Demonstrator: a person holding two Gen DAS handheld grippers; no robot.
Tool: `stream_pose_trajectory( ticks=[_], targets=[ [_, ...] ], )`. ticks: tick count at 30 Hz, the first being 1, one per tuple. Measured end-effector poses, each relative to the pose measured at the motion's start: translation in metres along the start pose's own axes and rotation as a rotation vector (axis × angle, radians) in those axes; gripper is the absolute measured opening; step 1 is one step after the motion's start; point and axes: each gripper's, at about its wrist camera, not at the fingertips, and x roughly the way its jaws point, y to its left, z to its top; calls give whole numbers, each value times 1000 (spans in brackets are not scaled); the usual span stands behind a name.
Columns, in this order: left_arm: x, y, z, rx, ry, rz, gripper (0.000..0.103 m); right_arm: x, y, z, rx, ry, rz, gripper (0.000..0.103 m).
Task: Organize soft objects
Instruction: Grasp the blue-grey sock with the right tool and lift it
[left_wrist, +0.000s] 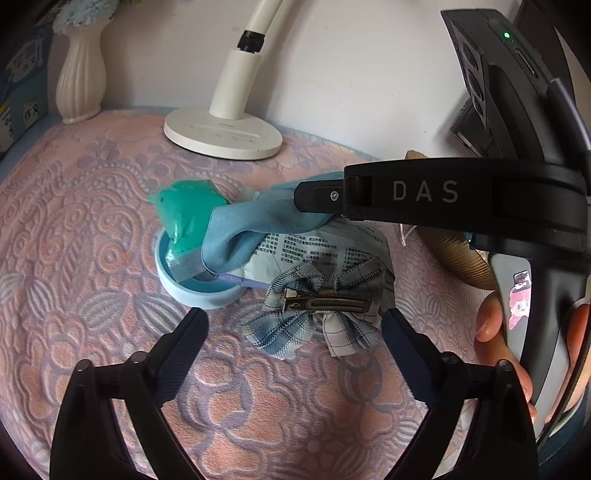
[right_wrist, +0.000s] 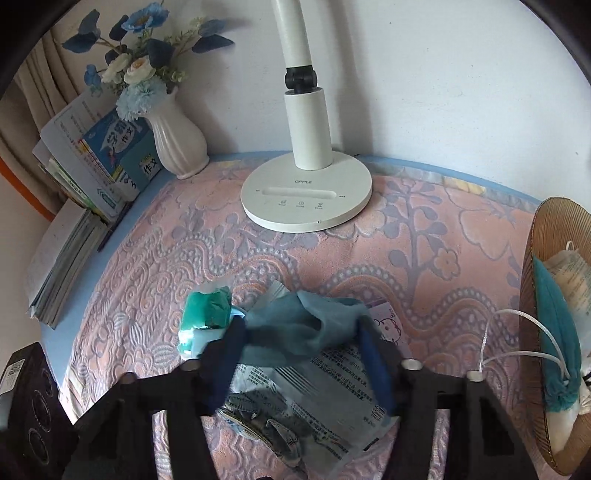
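A blue cloth (left_wrist: 255, 221) lies over a white printed packet (left_wrist: 325, 254) and leans on a green wrapped pack (left_wrist: 184, 214) that sits in a light blue round lid (left_wrist: 199, 291). A plaid hair bow with a metal clip (left_wrist: 317, 314) lies in front of them. My left gripper (left_wrist: 295, 325) is open, just short of the bow. My right gripper (right_wrist: 299, 350) reaches in from the right, its fingers (right_wrist: 373, 358) wide apart on either side of the blue cloth (right_wrist: 303, 332), which bunches between them. A woven basket (right_wrist: 535, 332) at the right holds a teal cloth and a white mask.
A white desk lamp base (right_wrist: 306, 195) stands at the back middle. A white vase of blue flowers (right_wrist: 177, 144) and stacked books (right_wrist: 92, 166) are at the back left. A pink and lilac embossed cover (left_wrist: 92, 240) spreads over the table. A wall is behind.
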Motion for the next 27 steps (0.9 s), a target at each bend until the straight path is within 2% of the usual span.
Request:
stream_pose_trajectory(
  ticks=[2, 5, 10, 15, 17, 19, 20, 23, 25, 27],
  targets=[
    [8, -2, 0, 0, 31, -5, 80, 5, 0, -2, -10, 23, -13, 23],
    [15, -7, -2, 6, 45, -28, 77, -6, -2, -6, -7, -24, 7, 12],
    [18, -13, -3, 32, 13, -20, 76, -55, -4, -12, 16, -159, 25, 11],
    [15, -17, -5, 51, -8, -9, 75, -116, -7, -41, 11, -288, -62, 11],
    [17, -20, -4, 63, -8, 12, 62, -133, -14, -57, 27, -313, -80, 11],
    [20, -25, -5, 84, -10, 28, 38, -144, -24, -73, 57, -326, -86, 11],
    [21, -27, -5, 97, -9, 29, 34, -148, -29, -79, 72, -326, -88, 11],
    [16, -25, -9, 104, -13, 2, 26, -159, -45, -99, 119, -324, -94, 11],
    [8, -26, -12, 104, -36, -8, 20, -167, -55, -112, 156, -327, -71, 11],
    [-3, -25, -16, 97, -50, -30, 19, -173, -62, -123, 191, -326, -38, 11]
  ],
)
